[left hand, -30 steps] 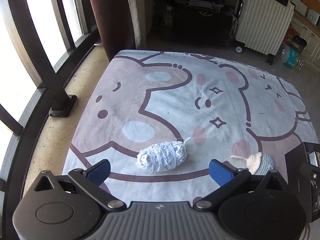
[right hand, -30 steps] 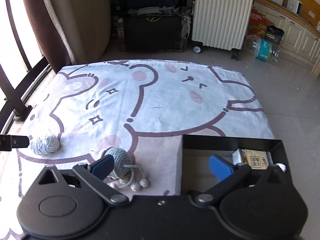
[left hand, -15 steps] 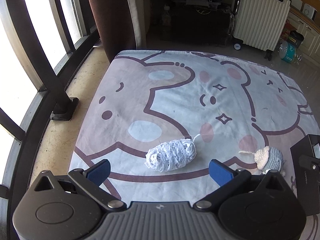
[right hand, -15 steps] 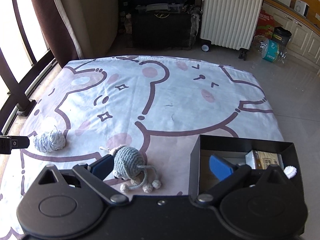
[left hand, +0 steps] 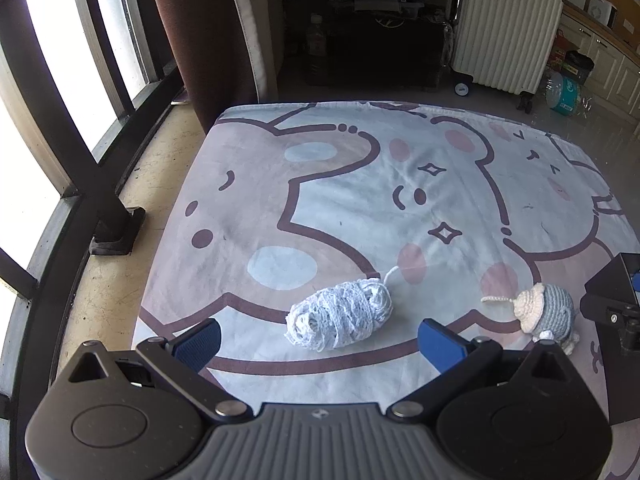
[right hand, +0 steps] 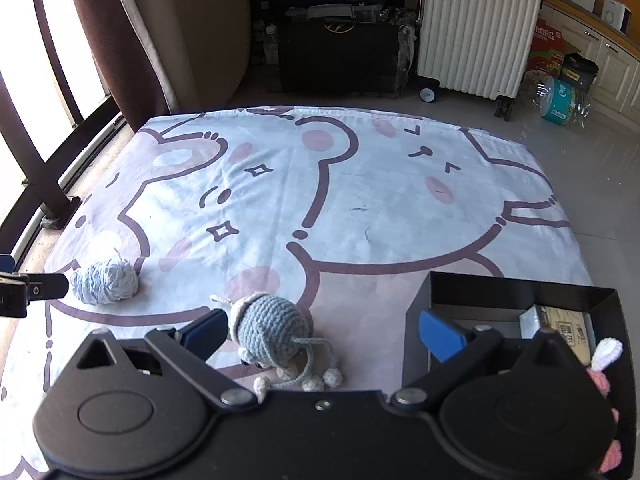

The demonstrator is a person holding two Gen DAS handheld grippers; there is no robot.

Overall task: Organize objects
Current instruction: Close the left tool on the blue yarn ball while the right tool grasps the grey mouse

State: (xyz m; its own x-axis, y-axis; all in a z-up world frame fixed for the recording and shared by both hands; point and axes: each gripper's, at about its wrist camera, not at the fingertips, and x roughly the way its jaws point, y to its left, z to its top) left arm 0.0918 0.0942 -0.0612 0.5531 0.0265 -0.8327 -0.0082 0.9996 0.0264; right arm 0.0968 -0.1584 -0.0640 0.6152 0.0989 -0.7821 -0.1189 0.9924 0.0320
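Left gripper is spread wide and empty, hanging low over the cartoon-print sheet. White yarn ball lies on the sheet just ahead of it, between the two blue pads and touching neither; a loose strand trails off its far end. Off to its right sits the crocheted grey toy with a cream hat, well apart from the yarn, near the black box at the right edge.

Right gripper also spread, nothing held. Crocheted grey toy lies just ahead of its left pad, very close; cannot tell if they touch. Toy's cords and small pompoms lie toward the gripper body. Black box sits open in front of the right pad, with a printed packet inside and a pink-and-white knitted item at its right edge. Yarn ball is far to the left, just beside the tip of the left gripper. Beyond the sheet: a white ribbed suitcase, a brown curtain, window bars.
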